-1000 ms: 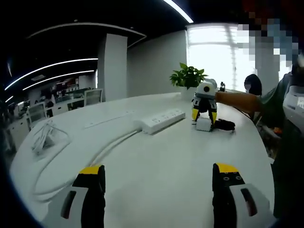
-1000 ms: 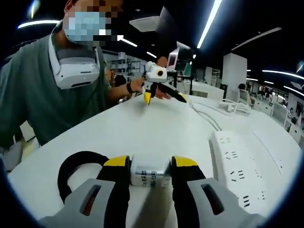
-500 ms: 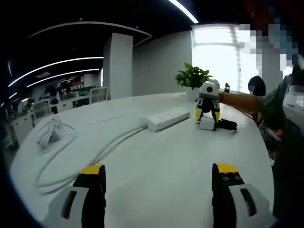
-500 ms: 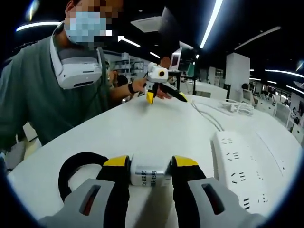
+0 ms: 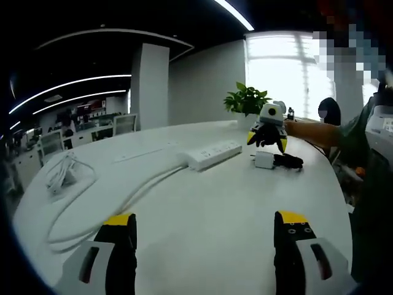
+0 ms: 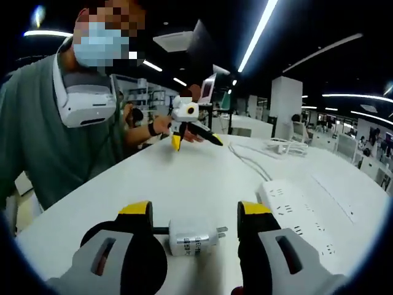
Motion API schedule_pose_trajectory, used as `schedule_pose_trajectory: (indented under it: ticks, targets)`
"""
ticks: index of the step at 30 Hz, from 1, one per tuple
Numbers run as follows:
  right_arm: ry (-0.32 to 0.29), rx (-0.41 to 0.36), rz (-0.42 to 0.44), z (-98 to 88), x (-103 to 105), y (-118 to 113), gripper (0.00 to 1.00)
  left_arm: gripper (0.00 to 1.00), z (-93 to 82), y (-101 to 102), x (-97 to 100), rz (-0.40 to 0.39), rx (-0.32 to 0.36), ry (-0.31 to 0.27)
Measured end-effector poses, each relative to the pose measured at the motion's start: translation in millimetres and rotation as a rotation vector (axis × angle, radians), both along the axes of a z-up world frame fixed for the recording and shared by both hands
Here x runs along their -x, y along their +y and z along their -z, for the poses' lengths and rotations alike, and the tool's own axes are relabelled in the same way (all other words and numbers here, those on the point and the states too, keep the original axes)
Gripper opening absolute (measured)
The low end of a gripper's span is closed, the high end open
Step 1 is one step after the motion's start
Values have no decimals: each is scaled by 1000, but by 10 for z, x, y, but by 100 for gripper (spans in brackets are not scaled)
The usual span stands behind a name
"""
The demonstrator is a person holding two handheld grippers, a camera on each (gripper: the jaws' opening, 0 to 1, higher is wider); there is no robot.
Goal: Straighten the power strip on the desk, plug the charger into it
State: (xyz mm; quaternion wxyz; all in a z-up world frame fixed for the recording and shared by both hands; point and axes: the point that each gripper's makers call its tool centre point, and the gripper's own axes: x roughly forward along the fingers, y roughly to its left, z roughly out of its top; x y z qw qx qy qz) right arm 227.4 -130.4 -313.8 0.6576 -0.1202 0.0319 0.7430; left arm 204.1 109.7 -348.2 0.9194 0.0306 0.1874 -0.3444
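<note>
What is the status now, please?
Right gripper open, raised over charger. Charger lies loose on desk, beside power strip. Left gripper open, empty. Nothing between charger and strip.

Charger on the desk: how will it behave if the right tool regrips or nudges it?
The charger lies on its side between the right tool's open jaws. It's a small, smooth block, so probably light, rigid and inclined to slide on the glossy desk. Its black cable looks floppy and may drag or twist it.

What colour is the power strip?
White: the power strip shows best in the right gripper view.
</note>
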Motion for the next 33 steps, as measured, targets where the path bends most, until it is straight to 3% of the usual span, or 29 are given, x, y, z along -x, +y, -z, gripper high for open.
schedule_pose_trajectory:
  ticks: [3, 10, 12, 17, 20, 22, 26, 31, 33]
  targets:
    - [-27, -17, 85, -42, -59, -81, 52, 95, 10, -18, 1, 12, 6, 3]
    - [-17, -12, 251, -51, -104, -201, 53, 95, -5, -78, 25, 46, 14, -2]
    - [-25, -12, 329, -57, -166, -248, 48, 95, -17, -81, 31, 51, 18, -4]
    - [-19, -11, 435, -111, -110, -267, 55, 95, -51, -98, 59, 64, 39, -6]
    - [-58, 19, 506, -77, -110, -271, 57, 95, -66, -91, 68, 69, 40, -10]
    - [-26, 22, 533, -55, -34, -222, 57, 95, -78, -90, 77, 72, 52, -10]
    - [-1, -48, 618, -143, 35, -181, 57, 95, -70, -89, 90, 78, 55, -7]
    - [-38, -37, 705, -133, 87, -183, 56, 95, -71, -87, 106, 86, 58, -9]
    - [-17, -39, 743, -109, 104, -187, 56, 95, -72, -86, 110, 87, 63, -10]
